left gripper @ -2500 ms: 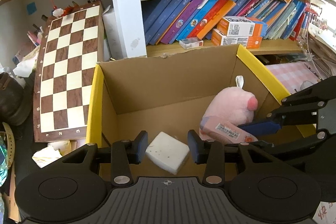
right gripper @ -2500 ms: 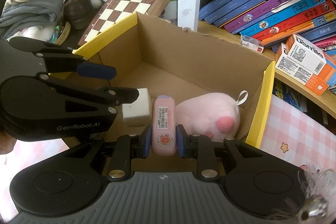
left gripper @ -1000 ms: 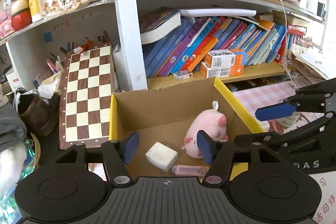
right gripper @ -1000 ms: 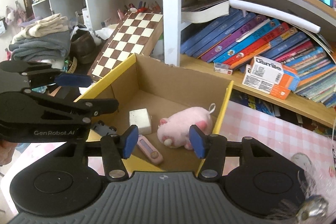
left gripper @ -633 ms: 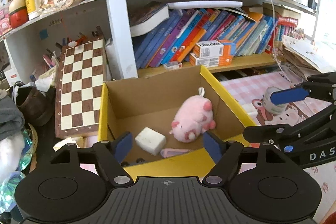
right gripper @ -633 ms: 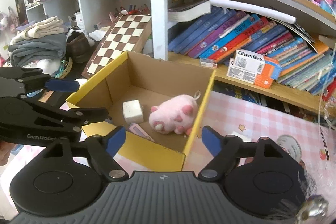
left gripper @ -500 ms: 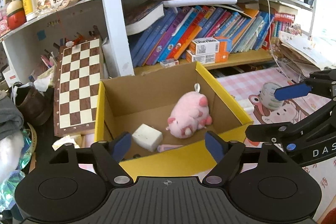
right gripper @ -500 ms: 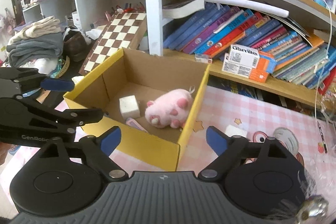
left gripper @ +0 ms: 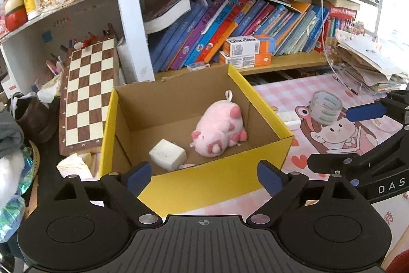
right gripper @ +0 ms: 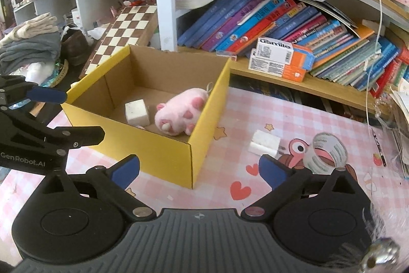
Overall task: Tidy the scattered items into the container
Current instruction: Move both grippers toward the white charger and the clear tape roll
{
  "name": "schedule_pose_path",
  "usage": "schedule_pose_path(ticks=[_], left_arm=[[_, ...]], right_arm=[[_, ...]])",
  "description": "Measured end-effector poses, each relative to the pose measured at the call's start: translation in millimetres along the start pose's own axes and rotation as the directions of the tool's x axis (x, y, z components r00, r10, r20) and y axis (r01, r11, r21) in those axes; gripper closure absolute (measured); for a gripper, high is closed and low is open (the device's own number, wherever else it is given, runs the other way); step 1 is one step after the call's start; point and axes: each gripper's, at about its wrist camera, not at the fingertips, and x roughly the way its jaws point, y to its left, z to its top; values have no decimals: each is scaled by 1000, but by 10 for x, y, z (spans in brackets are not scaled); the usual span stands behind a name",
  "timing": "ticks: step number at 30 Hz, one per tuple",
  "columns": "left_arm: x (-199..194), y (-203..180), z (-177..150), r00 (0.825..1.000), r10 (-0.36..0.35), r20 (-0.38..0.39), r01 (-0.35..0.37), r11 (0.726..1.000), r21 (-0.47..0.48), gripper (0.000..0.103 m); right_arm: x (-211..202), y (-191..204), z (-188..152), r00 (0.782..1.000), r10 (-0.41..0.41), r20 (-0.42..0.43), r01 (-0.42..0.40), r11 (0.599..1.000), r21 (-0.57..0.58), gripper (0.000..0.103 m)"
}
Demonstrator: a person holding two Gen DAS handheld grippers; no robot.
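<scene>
Both grippers have drawn back out of the yellow cardboard box point(left gripper: 214, 177) since the earlier frames, and the pink tube the right one carried now lies in it. The left gripper point(left gripper: 204, 177) hangs spread wide and empty before the near wall. Inside lie a white block point(left gripper: 167, 154), a sliver of what seems the pink tube point(left gripper: 188, 166), and a pink plush pig point(left gripper: 219, 129). On the mat to the right sit a white eraser-like piece point(right gripper: 264, 142) and a tape roll point(right gripper: 327, 154). The right gripper point(right gripper: 199, 170) is likewise wide apart, holding nothing.
</scene>
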Motion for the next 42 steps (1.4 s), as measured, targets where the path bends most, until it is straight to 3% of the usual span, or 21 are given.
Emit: schedule_pose_path(ticks=[20, 27, 42], left_arm=[[41, -611, 124, 1000, 1, 13, -1, 1000, 23, 11], [120, -896, 148, 999, 32, 6, -32, 999, 20, 11], [257, -1514, 244, 1000, 11, 2, -11, 998, 62, 10]], right_arm=[[-207, -566, -228, 1000, -10, -2, 10, 999, 33, 2], [-279, -873, -361, 998, -60, 0, 60, 997, 58, 0], [-423, -1487, -587, 995, -95, 1, 94, 990, 108, 0]])
